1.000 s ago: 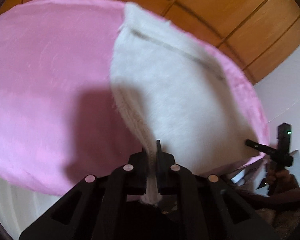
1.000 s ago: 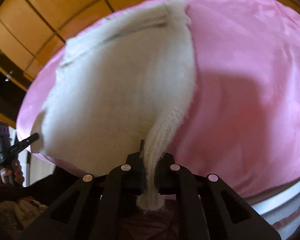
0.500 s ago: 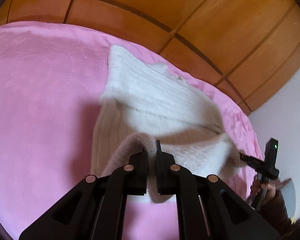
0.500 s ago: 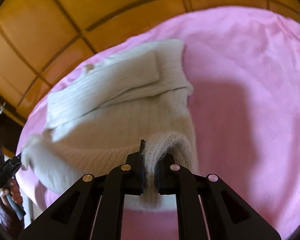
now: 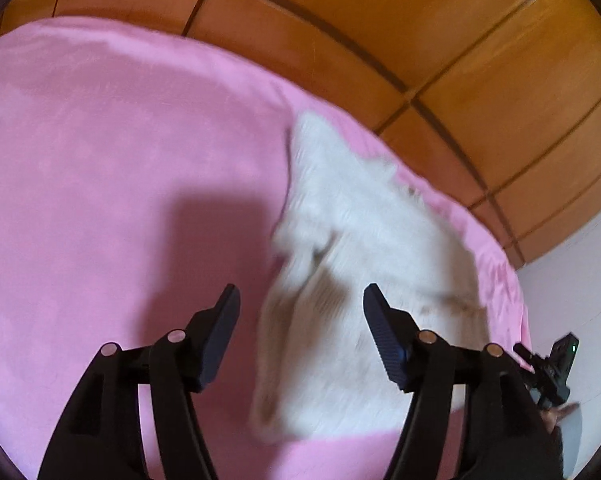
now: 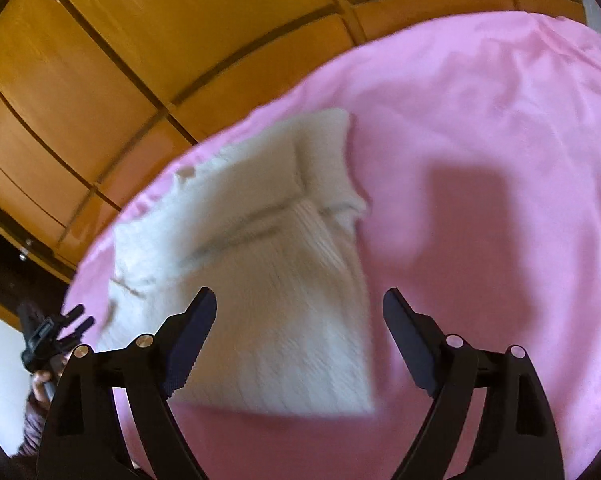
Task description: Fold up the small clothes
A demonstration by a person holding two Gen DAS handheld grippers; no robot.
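Knitwear, one white garment (image 5: 364, 288), is lying folded on one pink blanket (image 5: 112, 168) in the left wrist view, toward the blanket's right side, with wooden panelling (image 5: 440, 32) behind. The left gripper (image 5: 302, 300) is hovering above its near edge, its two black fingers (image 5: 220, 328) standing wide apart after just opening, nothing pressed between them. At the right edge the right gripper (image 5: 550, 368) is showing small, with a hand below it. In the right wrist view the same single garment is lying left of centre, blurred, one fold laid across its far part. The right gripper's jaws are spread wide over the garment's near edge, having just opened, gripping nothing. The left gripper is appearing at the left edge.
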